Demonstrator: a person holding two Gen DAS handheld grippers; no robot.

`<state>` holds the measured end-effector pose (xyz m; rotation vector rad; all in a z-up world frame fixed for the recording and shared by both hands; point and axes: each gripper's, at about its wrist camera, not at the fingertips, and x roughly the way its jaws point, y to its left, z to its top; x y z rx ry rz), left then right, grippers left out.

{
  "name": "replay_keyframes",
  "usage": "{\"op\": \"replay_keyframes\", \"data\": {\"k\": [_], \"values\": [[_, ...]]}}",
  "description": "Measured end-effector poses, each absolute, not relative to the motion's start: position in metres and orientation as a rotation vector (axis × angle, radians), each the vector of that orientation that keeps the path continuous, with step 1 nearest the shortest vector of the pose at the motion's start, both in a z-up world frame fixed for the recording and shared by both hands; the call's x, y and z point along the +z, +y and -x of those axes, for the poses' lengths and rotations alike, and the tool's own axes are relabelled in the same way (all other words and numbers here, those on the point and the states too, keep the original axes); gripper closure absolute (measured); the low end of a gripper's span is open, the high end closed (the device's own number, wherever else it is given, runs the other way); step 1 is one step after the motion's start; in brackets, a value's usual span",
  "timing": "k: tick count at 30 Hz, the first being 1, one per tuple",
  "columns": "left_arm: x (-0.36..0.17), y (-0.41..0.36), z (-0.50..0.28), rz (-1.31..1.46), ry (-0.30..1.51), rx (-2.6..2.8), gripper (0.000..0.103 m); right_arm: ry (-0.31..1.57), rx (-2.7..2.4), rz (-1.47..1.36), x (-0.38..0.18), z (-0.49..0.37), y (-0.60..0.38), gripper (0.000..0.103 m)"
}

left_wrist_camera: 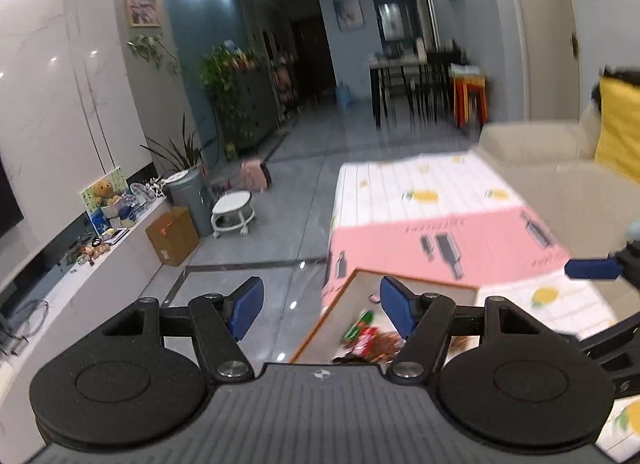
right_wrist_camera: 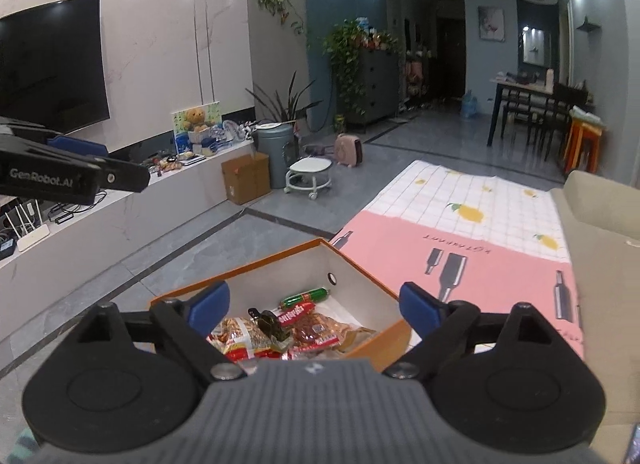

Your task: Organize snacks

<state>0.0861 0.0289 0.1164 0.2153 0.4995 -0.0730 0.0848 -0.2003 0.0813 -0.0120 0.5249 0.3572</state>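
With both the left gripper [left_wrist_camera: 320, 306] and right gripper [right_wrist_camera: 314, 306] spread empty above the box [right_wrist_camera: 352, 264], the snack packets [right_wrist_camera: 280, 328] lay inside and the cloth [right_wrist_camera: 460, 224] looked bare, so sorting seemed nearly done.

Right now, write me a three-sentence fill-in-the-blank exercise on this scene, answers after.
1. The snack packets lie inside an open box with an ____ rim.
2. The right tool holds ____ between its blue pads.
3. The box rests on a cloth whose near part is ____.

Answers: orange; nothing; pink

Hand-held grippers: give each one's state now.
Left hand-held gripper: open, holding nothing.
Right hand-held gripper: open, holding nothing.
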Motion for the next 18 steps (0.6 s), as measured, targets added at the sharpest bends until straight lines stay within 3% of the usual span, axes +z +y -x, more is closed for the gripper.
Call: {"op": "replay_keyframes", "data": {"k": [4,9,18], "values": [[0.109,0.027,-0.061,-0.124,0.447,-0.043,0.024,0.475,0.333,0.061,0.085,-0.054,-0.2,0.005],[0.096,0.034,-0.043,-0.033,0.443,-0.028,0.014,0.451,0.299,0.055,0.083,-0.03,-0.204,0.004],[0.061,0.029,-0.051,-0.071,0.553,-0.011,0.01,0.47,0.284,0.117,0.057,-0.016,-0.195,0.004]]}}
